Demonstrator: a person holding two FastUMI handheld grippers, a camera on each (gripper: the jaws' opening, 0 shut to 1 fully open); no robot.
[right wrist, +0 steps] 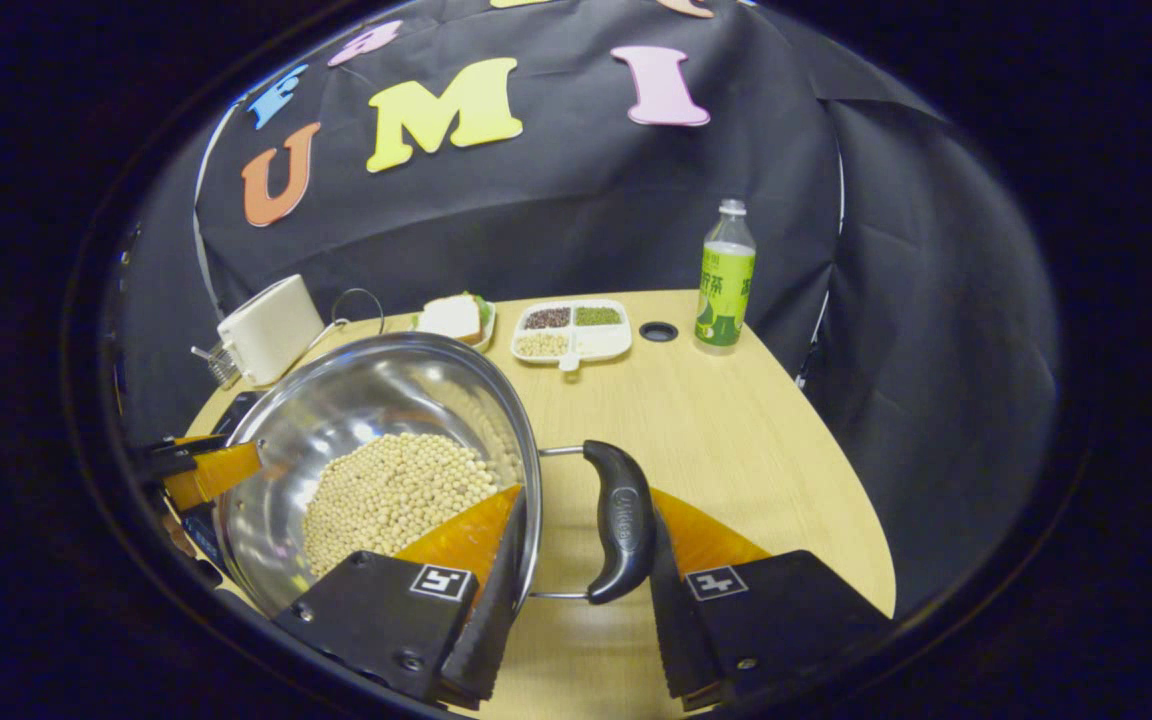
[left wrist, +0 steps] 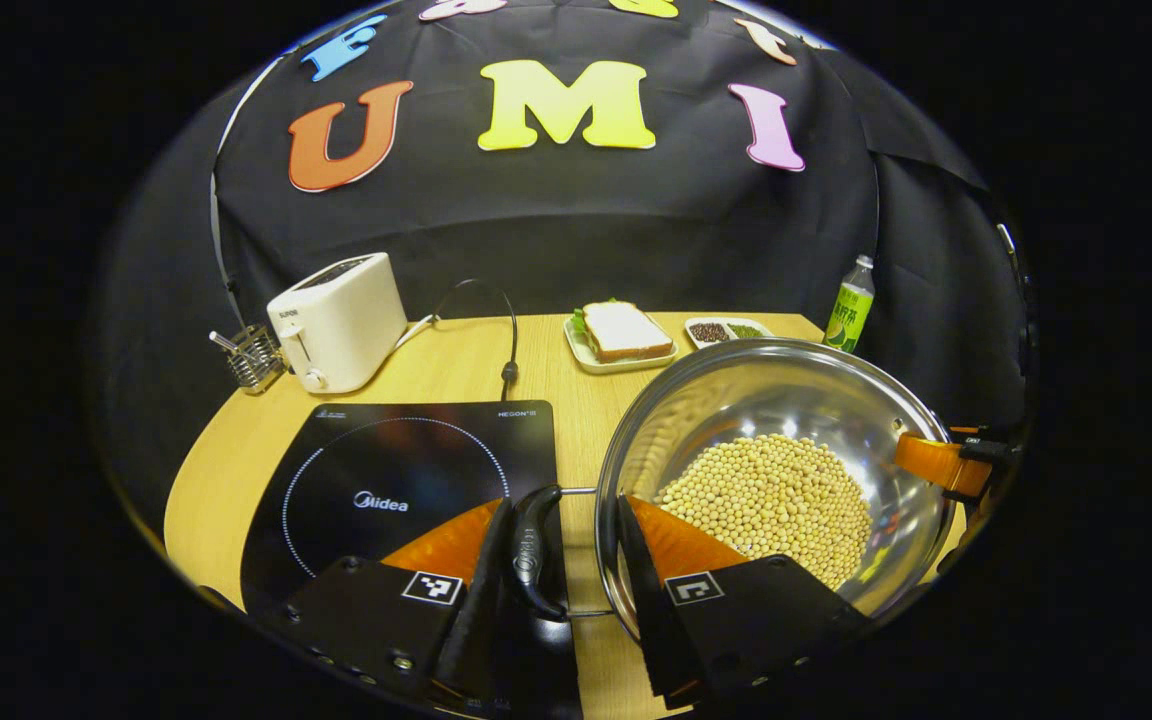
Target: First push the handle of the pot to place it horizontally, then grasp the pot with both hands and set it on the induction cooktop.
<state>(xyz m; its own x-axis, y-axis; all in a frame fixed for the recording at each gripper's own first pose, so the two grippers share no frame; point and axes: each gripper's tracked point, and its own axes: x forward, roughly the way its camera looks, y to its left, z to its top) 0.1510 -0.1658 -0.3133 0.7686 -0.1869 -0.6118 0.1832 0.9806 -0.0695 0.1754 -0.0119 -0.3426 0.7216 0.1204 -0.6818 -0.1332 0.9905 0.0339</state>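
Wooden table [right wrist: 736, 440], pot [left wrist: 786, 400] rims hiding inner fingers [left wrist: 641, 560]

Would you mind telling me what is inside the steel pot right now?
The steel pot holds a heap of pale soybeans piled over its bottom, leaving the shiny walls bare above. The pot's floor beneath the beans is covered, so nothing else can be confirmed there.

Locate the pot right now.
The pot sits on the table, just right of the cooktop in the left gripper view, with the sandwich plate behind it.
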